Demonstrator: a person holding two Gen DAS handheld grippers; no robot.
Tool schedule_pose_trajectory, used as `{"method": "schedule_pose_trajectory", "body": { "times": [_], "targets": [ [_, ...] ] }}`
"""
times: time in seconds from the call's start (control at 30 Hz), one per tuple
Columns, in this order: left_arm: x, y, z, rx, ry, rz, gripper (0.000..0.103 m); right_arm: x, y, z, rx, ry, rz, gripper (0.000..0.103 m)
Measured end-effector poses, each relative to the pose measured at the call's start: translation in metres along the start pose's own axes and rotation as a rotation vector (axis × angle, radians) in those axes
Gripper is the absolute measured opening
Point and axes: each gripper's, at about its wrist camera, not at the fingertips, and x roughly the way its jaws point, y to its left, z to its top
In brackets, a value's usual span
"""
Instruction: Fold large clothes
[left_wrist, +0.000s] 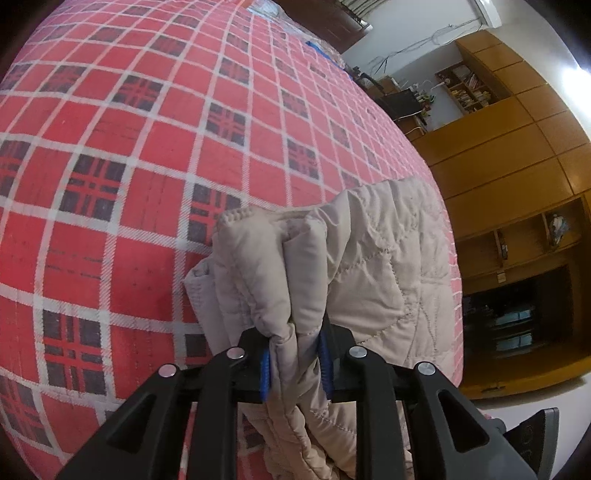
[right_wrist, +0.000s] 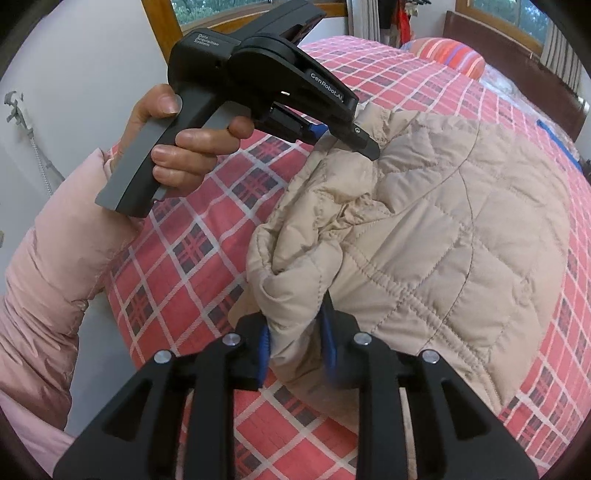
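A beige quilted jacket (right_wrist: 424, 229) lay on a bed's red plaid bedspread (left_wrist: 129, 166), both tools pinching bunched edges of it: the left tool (left_wrist: 295, 363) and the right tool (right_wrist: 297, 350).

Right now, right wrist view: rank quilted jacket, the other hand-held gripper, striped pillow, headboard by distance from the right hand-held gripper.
1. Beige quilted jacket: its edge is clamped in the right hand-held gripper.
2. Left hand-held gripper: ahead and up-left, pinching the jacket's farther edge.
3. Striped pillow: at the far end of the bed, upper right.
4. Dark wooden headboard: just behind the pillow.
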Motion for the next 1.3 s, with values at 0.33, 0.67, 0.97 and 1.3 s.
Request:
{"method": "schedule_pose_trajectory", "body": {
  "times": [0.33,0.67,0.97,1.3],
  "targets": [
    [-0.009,-0.005,-0.011,0.007,-0.029,0.049,0.028,0.005,0.001,-0.002,-0.016,0.000,-0.011,0.029],
    [-0.053,-0.016,-0.039,0.008,-0.098,0.100,0.032,-0.003,0.011,-0.008,-0.038,-0.026,-0.023,0.037],
    [-0.088,-0.057,-0.092,0.054,-0.144,0.043,0.042,-0.043,0.015,-0.025,-0.059,-0.077,-0.026,0.056],
    [-0.059,-0.077,-0.131,0.037,-0.057,0.071,0.061,-0.116,-0.089,-0.078,0.216,-0.121,-0.079,0.056]
  ]
}}
